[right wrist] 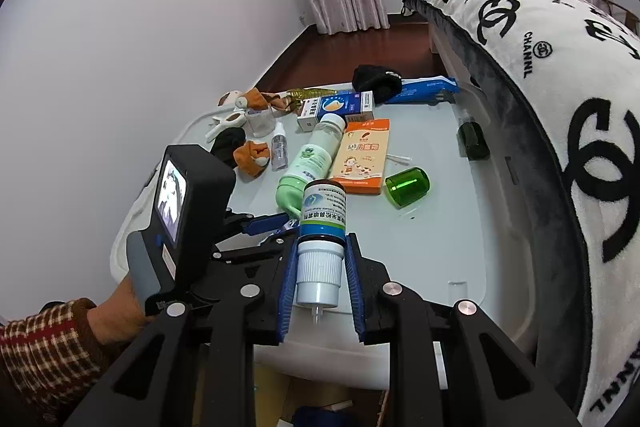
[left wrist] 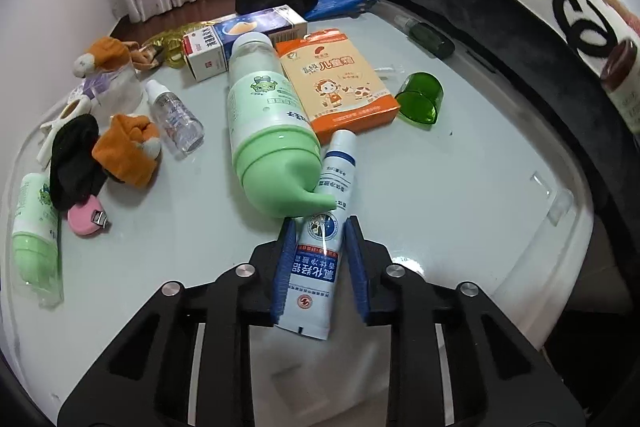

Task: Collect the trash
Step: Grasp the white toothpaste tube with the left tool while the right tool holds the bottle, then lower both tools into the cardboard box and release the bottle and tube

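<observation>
Cluttered pale table (left wrist: 460, 187) beside bed: green bottle (left wrist: 268, 123), orange box (left wrist: 340, 83), empty green cap (left wrist: 420, 99) lying on it. Left gripper (left wrist: 320, 255) clamps white tube (left wrist: 320, 251) resting on the table; right gripper (right wrist: 320, 267) grips brown spray bottle (right wrist: 322, 227) by its white cap, above the table.

- Left black two-finger gripper with blue pads (left wrist: 320, 227): jaws closed part-way, flanking a white-and-blue squeeze tube (left wrist: 320, 259), pads at its sides.
- Right black two-finger gripper with blue pads (right wrist: 320, 243): clamped on a brown spray bottle with white cap (right wrist: 320, 239).
- Left hand (right wrist: 116, 307), checked sleeve, grips the left gripper's handle.
</observation>
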Demonstrator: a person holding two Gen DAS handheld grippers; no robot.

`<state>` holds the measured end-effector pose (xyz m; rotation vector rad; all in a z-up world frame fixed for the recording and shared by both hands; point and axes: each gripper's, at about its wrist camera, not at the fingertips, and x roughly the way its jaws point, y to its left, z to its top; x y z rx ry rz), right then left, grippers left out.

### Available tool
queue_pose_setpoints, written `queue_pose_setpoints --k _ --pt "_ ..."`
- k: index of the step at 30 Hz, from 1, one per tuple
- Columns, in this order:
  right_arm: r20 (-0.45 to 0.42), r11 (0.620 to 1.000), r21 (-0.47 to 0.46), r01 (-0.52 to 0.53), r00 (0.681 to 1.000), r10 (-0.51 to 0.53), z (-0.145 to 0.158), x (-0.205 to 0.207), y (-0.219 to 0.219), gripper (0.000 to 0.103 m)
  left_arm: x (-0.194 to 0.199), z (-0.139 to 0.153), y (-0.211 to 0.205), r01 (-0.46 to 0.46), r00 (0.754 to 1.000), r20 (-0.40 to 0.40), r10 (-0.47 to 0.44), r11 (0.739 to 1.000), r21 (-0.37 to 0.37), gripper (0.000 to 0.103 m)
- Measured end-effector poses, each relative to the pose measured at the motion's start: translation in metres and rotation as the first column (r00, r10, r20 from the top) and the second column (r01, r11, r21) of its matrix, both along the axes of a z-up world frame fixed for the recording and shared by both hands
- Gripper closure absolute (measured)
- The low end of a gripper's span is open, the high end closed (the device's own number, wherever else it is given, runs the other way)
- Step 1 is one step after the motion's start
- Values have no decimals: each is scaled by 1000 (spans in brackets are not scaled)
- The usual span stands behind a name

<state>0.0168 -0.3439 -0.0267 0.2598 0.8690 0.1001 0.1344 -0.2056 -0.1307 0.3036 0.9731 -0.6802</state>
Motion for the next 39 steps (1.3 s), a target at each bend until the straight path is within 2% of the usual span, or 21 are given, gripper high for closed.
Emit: queue_pose_setpoints --k 5,14,21,25,29,30,32,34,35,36,38,39 --pt "13 1000 -1 22 1000 -22 3 -3 -6 80 -17 4 7 7 1000 -20 -7 1000 6 80" --pt "12 1000 -6 19 1000 -19 1 -7 0 80 -66 37 44 0 1000 24 0 1000 -6 80" --pt "-11 997 -17 -69 998 69 -3 -36 46 80 -126 53 88 6 999 38 -6 1000 7 80" --pt "-120 992 46 -120 985 125 -42 -78 82 80 -164 46 113 16 1000 -8 -16 1000 25 80" --pt "-291 988 96 -125 945 148 -100 -104 105 77 -187 24 121 27 997 -77 -21 996 86 79" --pt "-322 987 99 -123 935 149 -110 -107 108 74 -190 20 122 26 996 -84 -18 995 98 79" --pt "-396 990 69 -127 907 144 -128 -108 114 44 -196 14 123 22 997 -81 -11 991 131 78" --pt "-409 991 57 -118 903 131 -133 -107 113 33 -199 15 126 -12 999 -42 18 989 149 55" --pt "-410 992 54 -111 904 123 -134 -106 111 27 -197 16 128 -31 999 -29 36 988 149 37" --pt "-406 994 51 -98 907 111 -133 -105 109 24 -197 18 131 -53 998 -16 56 988 148 31" --pt "-397 996 58 -74 913 91 -132 -104 103 16 -194 21 135 -83 996 -12 85 986 146 30" --pt "-396 996 55 -68 914 85 -132 -104 102 15 -192 21 136 -90 996 -16 93 985 149 30"
